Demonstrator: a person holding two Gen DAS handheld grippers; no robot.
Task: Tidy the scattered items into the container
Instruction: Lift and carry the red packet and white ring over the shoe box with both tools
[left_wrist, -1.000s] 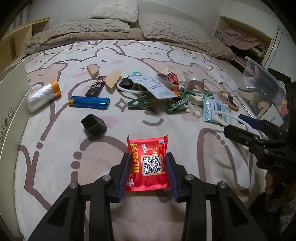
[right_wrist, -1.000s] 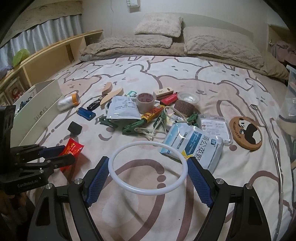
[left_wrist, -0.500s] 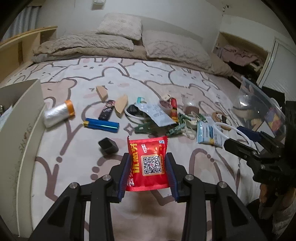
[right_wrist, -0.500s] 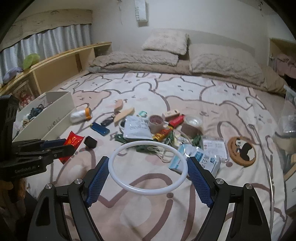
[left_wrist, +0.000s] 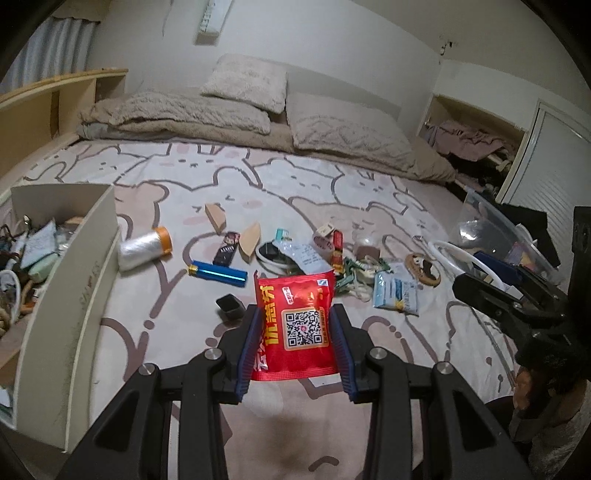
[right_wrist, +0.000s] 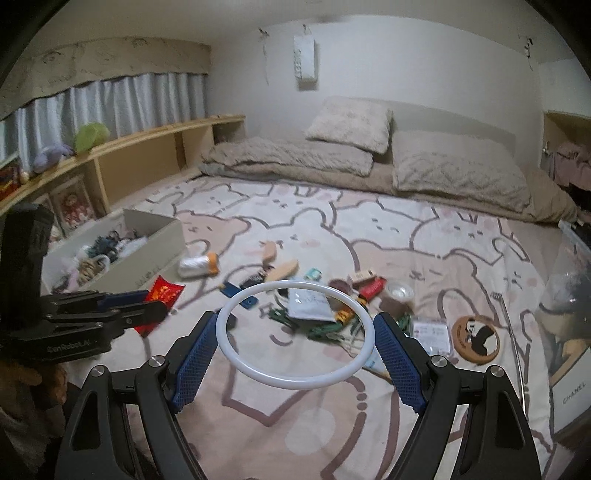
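Observation:
My left gripper (left_wrist: 297, 325) is shut on a red snack packet (left_wrist: 295, 325) with a QR code, held above the bed. My right gripper (right_wrist: 295, 332) is shut on a white plastic ring (right_wrist: 236, 350), its pads pressing both sides. The beige open box (left_wrist: 85, 280) with several items inside stands at the left; in the right wrist view the same box (right_wrist: 155, 240) lies beyond the left gripper (right_wrist: 147, 310). Scattered items remain on the bedspread: a blue lighter (left_wrist: 218, 274), a black cup (left_wrist: 231, 306), a film roll (left_wrist: 142, 249), green clips (right_wrist: 317, 328).
A panda coaster (right_wrist: 476, 336), tissue pack (left_wrist: 395, 295) and tape roll (right_wrist: 399, 291) lie to the right. A clear plastic bin (left_wrist: 495, 229) stands at the bed's right edge. Pillows (right_wrist: 347, 125) line the far end; a wooden shelf (right_wrist: 147, 155) runs along the left.
Both grippers have risen and pulled back from the bedspread with the packet and the ring still held. The beige box has come into view at the left.

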